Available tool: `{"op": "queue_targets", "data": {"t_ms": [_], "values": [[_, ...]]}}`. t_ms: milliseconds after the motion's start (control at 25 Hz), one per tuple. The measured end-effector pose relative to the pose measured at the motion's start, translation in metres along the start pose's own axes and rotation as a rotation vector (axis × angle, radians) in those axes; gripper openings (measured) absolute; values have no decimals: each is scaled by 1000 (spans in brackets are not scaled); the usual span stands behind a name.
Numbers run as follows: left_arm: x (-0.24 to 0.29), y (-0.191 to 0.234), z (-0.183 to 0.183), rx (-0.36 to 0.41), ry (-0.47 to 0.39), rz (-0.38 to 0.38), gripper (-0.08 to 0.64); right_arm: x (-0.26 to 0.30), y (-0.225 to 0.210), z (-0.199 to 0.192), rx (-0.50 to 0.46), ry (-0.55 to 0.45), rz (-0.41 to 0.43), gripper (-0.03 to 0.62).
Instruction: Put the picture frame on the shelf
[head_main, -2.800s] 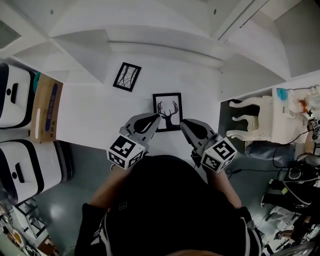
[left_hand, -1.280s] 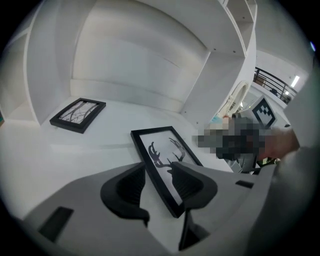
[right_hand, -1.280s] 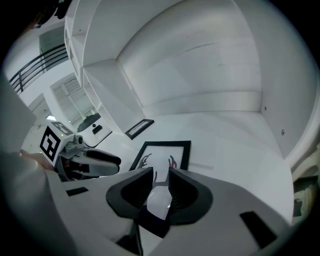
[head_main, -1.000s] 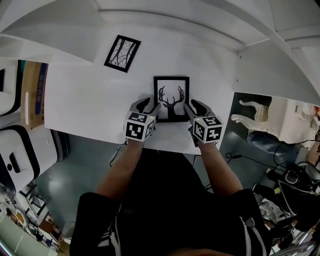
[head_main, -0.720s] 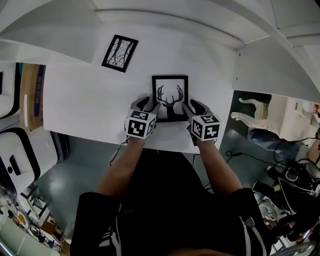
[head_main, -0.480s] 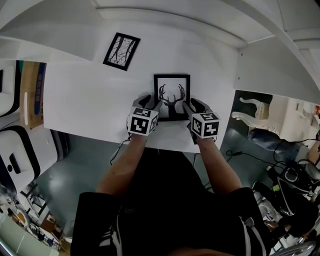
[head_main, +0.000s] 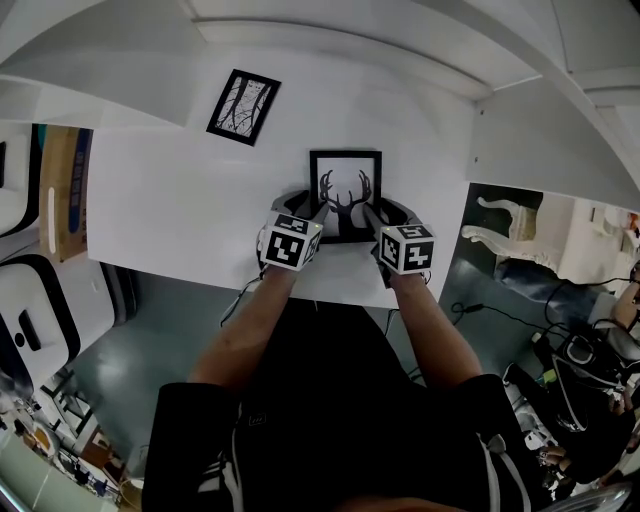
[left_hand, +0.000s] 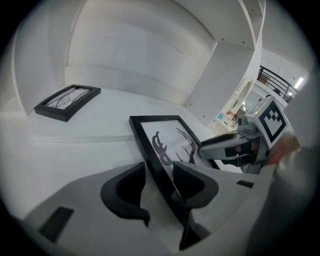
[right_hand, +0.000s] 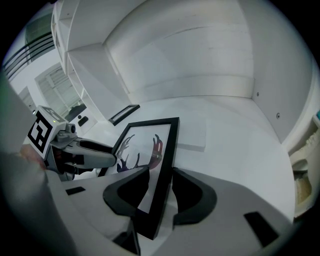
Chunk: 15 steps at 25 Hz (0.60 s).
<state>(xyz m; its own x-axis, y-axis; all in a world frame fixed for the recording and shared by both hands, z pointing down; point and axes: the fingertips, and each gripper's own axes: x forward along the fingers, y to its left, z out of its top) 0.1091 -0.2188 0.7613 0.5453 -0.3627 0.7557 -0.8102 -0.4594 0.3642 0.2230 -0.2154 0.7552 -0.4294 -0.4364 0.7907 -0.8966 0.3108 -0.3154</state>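
Pre-grasp: left gripper (left_hand: 160, 186), right gripper (right_hand: 160, 192) jaws just opened wide, 1 picture frame (head_main: 346, 195) edge between each, unclamped. Next: close both, lift to shelf (head_main: 330, 40).

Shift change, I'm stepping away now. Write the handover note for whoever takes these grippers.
Left gripper: open, jaws have just been opening; the deer picture frame's left edge is between them, not clamped.
Right gripper: open, jaws have just been opening; the frame's right edge is between them, not clamped.
Things: the deer frame is on the white surface; a branch-print frame lies further back left.
Done: both grippers are set at the frame's sides.
Left: close both, lift, place it on the shelving.
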Motion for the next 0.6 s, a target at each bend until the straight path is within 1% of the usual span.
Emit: {"op": "queue_targets", "data": {"t_ms": [120,280,440,600], "values": [[3,-2,2,-19,-10,-16,169,1,-2,2,-2,-13,-9,143],[4,-1,4,-41,-16,-26,161,1,-5,4,14,-19,16,143],[2,-2,5,-61,-28,-11,153,-1,-7,4,43,-17,45,127],[-7,-5,11,-75,-56,1,144,-12,-5,7,44,-55,60,109]]}}
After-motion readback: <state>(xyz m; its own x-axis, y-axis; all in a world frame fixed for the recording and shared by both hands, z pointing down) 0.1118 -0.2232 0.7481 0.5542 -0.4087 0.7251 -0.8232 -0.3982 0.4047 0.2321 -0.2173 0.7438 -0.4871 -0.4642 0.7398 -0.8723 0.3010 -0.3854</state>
